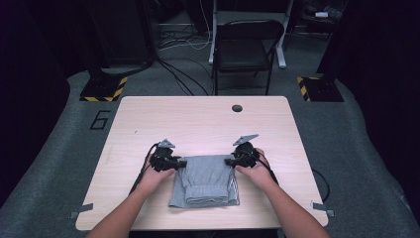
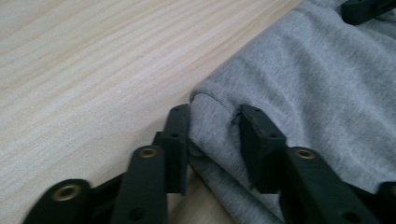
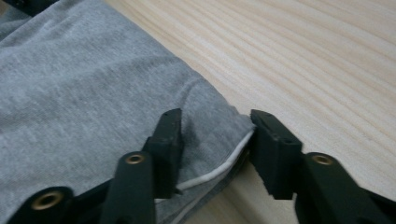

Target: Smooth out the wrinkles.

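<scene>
Pale wood worktop (image 1: pixel 148 119) carries our folded grey garment (image 1: pixel 205 181) near its front edge. Our left gripper (image 2: pixel 212 128) pinches the garment's far left corner; our right gripper (image 3: pixel 215 135) straddles the far right corner, its pads seemingly touching cloth. Uneven bites could let one corner slip, skewing the fold.

Soft grey knit cloth garment (image 2: pixel 303 84), matt with a fine ribbed weave, lies on a pale wood-grain worktop (image 2: pixel 93 60) with a smooth finish. Matt black plastic tool arms carry brass-coloured rivets (image 3: pixel 135 159).
</scene>
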Demonstrator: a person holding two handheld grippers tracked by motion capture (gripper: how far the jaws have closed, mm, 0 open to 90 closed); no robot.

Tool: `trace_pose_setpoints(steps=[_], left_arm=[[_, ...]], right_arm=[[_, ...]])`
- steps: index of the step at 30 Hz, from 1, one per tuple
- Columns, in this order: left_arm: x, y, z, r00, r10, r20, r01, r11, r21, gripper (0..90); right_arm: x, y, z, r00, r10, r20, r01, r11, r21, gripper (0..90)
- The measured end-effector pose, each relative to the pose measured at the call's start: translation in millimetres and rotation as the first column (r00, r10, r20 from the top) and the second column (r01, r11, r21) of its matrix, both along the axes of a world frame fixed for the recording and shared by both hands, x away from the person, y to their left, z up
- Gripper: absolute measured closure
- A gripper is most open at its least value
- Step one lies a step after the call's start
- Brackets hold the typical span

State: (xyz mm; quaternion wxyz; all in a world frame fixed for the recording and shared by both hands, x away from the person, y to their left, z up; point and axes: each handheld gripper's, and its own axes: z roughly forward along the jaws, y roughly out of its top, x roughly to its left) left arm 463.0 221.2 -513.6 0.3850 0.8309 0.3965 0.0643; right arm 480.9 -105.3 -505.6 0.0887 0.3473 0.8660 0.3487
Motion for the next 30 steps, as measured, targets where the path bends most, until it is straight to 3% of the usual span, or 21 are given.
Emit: trace_pose_setpoints(steps=[4, 6, 10, 12, 15, 19, 24, 30], left_arm=[[-2.4, -1.5, 5.7, 1.0, 0.003, 0.0, -0.003, 0.9999, 0.013, 78.0], [-3.0, -1.2, 8.4, 1.0, 0.006, 0.006, -0.006, 1.0, 0.0, 79.1], [-2.7, 0.0, 17.0, 0.9998, -0.009, 0.017, 0.009, 0.9999, 0.006, 79.8], [-2.2, -0.8, 23.6, 0.9996, -0.013, 0.025, 0.013, 0.9999, 0.006, 79.8], [0.1, -1.2, 34.3, 0.9987, -0.008, 0.05, 0.008, 1.0, 0.004, 79.8], [7.2, -0.3, 47.2, 0.9973, 0.007, 0.074, -0.007, 1.0, -0.001, 79.7], [18.3, 0.5, 57.0, 0.995, 0.029, 0.095, -0.028, 0.9995, -0.015, 79.7], [36.5, 2.3, 55.7, 0.9947, 0.056, 0.087, -0.056, 0.9984, -0.004, 79.7]], right_arm=[[-5.2, 3.0, 5.5, 0.9998, 0.01, 0.015, -0.01, 1.0, -0.013, 70.5], [-7.5, 2.7, 9.0, 0.9993, 0.02, 0.033, -0.019, 1.0, -0.022, 71.9], [-12.6, -0.8, 19.0, 0.9984, 0.018, 0.054, -0.019, 1.0, 0.014, 72.5], [-15.6, -0.7, 31.0, 0.9968, 0.034, 0.072, -0.033, 0.999, -0.02, 72.4], [-16.6, -0.5, 40.2, 0.9946, 0.033, 0.099, -0.032, 0.999, -0.012, 72.4], [-13.0, 1.2, 53.8, 0.9914, 0.012, 0.13, -0.012, 1.0, -0.001, 72.4], [-0.9, 3.4, 61.0, 0.9907, -0.002, 0.136, 0.002, 1.0, 0.003, 72.4], [17.5, 8.8, 59.7, 0.9903, -0.044, 0.132, 0.043, 0.999, 0.01, 72.4]])
